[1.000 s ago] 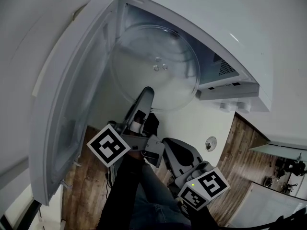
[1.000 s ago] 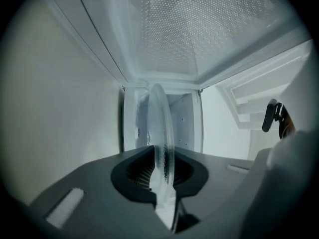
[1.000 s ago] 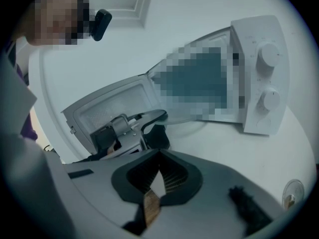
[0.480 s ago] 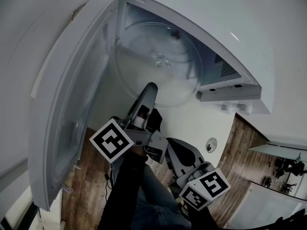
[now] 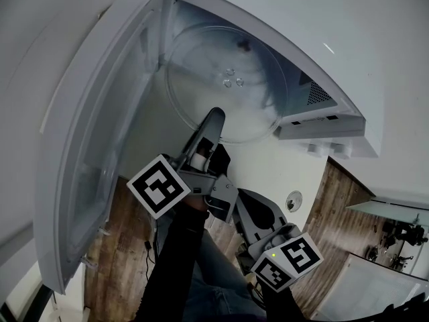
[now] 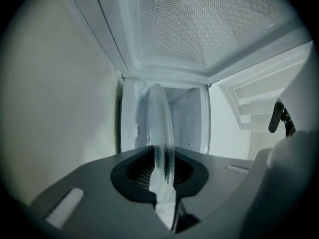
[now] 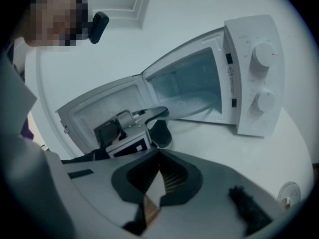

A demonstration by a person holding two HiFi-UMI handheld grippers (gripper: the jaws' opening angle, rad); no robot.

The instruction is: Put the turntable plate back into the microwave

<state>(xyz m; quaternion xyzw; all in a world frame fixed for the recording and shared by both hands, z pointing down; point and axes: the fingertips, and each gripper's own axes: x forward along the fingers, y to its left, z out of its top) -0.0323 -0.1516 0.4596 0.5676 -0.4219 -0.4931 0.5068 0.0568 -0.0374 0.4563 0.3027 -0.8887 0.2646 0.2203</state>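
The clear glass turntable plate (image 5: pixel 224 82) is held about level, most of it inside the open white microwave (image 5: pixel 322 123). My left gripper (image 5: pixel 213 123) is shut on the plate's near rim. In the left gripper view the plate (image 6: pixel 162 128) shows edge-on between the jaws, with the microwave's cavity (image 6: pixel 187 118) straight behind it. The right gripper view shows the plate (image 7: pixel 194 108) entering the cavity and the left gripper (image 7: pixel 129 133) behind it. My right gripper (image 5: pixel 242 206) hangs low and back from the microwave, shut (image 7: pixel 152 193) with nothing in it.
The microwave door (image 5: pixel 100 133) stands swung wide open at the left (image 7: pixel 94 116). Two knobs (image 7: pixel 261 54) sit on the panel at the right. The microwave rests on a white table (image 7: pixel 249 153) with a small round fitting (image 5: pixel 293 200). Wood floor (image 5: pixel 335 220) lies below.
My left gripper has carried the plate further up and to the right, deeper into the microwave cavity. The right gripper has stayed where it was.
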